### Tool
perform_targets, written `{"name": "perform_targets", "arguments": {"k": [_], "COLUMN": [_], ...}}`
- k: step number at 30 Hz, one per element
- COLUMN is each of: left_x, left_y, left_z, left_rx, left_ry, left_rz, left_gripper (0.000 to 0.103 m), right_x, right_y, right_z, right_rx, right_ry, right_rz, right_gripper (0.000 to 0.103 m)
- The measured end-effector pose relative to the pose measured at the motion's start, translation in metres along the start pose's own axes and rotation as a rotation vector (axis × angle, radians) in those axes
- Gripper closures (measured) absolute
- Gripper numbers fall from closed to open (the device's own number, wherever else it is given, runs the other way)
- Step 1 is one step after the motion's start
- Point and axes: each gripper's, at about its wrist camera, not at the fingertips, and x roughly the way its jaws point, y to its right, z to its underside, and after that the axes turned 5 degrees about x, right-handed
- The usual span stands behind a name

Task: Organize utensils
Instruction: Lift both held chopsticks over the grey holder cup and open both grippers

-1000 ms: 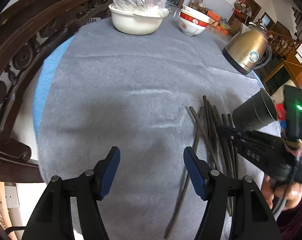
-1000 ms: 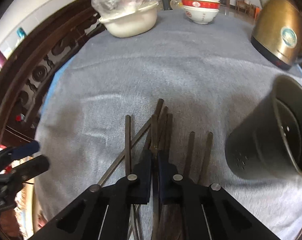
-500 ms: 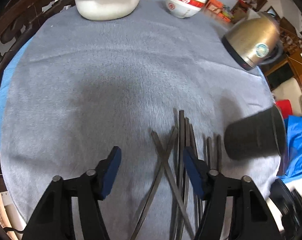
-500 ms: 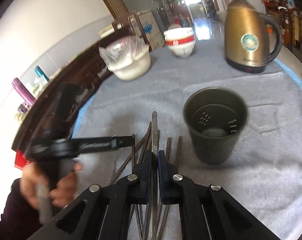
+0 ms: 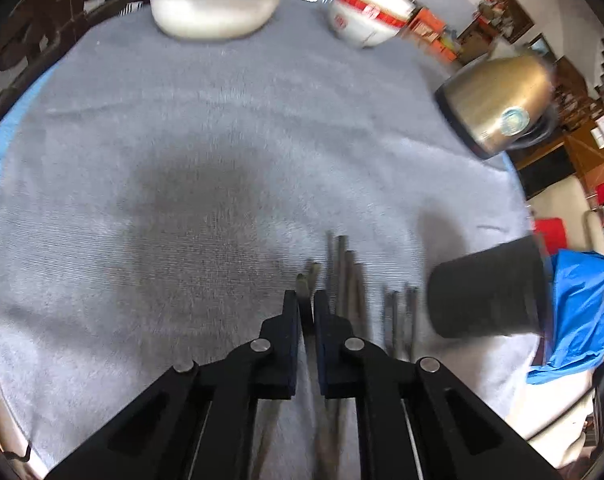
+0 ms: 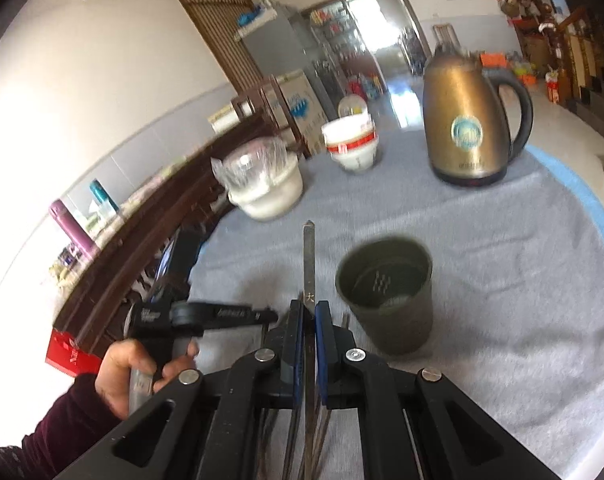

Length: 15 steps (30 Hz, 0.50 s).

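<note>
Chopsticks (image 5: 348, 276) are lying in a loose bunch on the grey cloth (image 5: 206, 168), just left of the dark holder cup (image 6: 386, 292). Right gripper (image 6: 309, 316) is clamped on one chopstick (image 6: 309, 256), lifted beside the cup. Left gripper (image 5: 306, 300) has just closed, pinching a chopstick tip (image 5: 304, 284) from the bunch.

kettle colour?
Gold-bronze kettle with black handle and base; clearest in the right wrist view.
</note>
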Motion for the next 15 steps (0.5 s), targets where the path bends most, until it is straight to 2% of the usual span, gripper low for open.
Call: {"name": "perform_targets", "arguments": {"k": [7,13,15], "left_x": [-0.086,-0.172,-0.197], "left_y": [0.030,0.065,0.080], "left_z": [0.003,-0.010,-0.017], "left_rx": [0.075,0.126,0.138], "left_ry": [0.170,0.370,0.457], "left_rz": [0.038,0.073,0.073], "left_gripper": [0.097,0.097,0.097], "right_x": [-0.041,-0.074,-0.082], "right_y": [-0.006,-0.006,-0.005], "right_z": [-0.034,-0.065,-0.076], "right_rx": [0.024,0.049,0.055], "right_ry": [0.217,0.424,0.495], "right_rz": [0.006,0.073,0.119], "right_gripper": [0.097,0.097,0.096]}}
